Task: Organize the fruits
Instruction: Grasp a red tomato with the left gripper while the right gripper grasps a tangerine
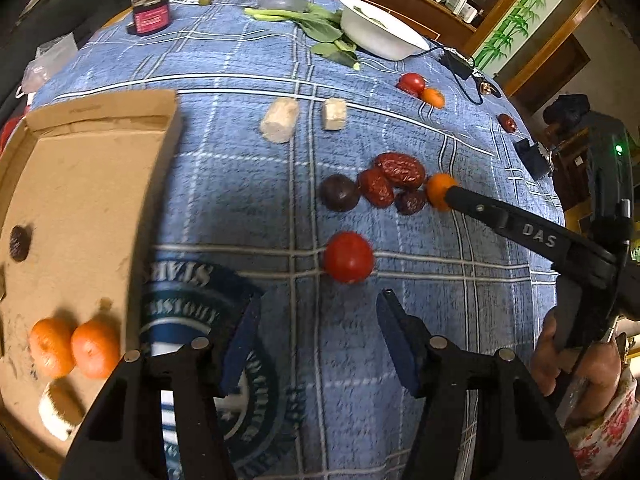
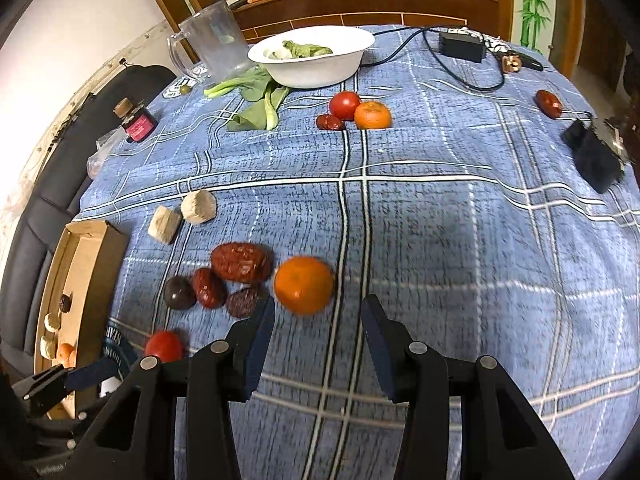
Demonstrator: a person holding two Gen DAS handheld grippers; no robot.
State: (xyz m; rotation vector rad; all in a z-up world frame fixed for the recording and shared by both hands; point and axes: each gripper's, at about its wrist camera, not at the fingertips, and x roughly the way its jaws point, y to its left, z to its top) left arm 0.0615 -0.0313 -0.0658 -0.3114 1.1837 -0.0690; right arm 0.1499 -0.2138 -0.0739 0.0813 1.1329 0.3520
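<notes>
Hovering low over the blue plaid tablecloth [image 2: 440, 216], the right gripper [image 2: 318, 332] has its jaws spread, and the mandarin [image 2: 303, 285] sits just ahead of the gap, nearer the left finger; whether that finger touches the fruit cannot be told from the blur. In the left wrist view the same mandarin [image 1: 439, 191] shows at centre right of the frame, partly covered by the tip of the right gripper's finger.

The left gripper [image 1: 316, 320] is also spread wide and holds nothing; a red tomato [image 1: 349, 257] lies just beyond its opening, at centre frame.

Left of the mandarin in the right wrist view lies a cluster of dried dates. The large red date [image 2: 241, 262] has its long axis running roughly left to right across the frame, slightly tilted. A smaller red date [image 2: 208, 287] touches it below, with a dark round fruit [image 2: 179, 293] at the cluster's left end.

The cardboard tray [image 1: 80, 184] fills the left of the left wrist frame. Two mandarins [image 1: 74, 347] rest side by side in its lower part, and one dark date [image 1: 19, 242] lies near its left edge.

A second group, tomato [image 2: 345, 105] and mandarin touching, sits in the upper centre, near the white bowl [image 2: 320, 68].
</notes>
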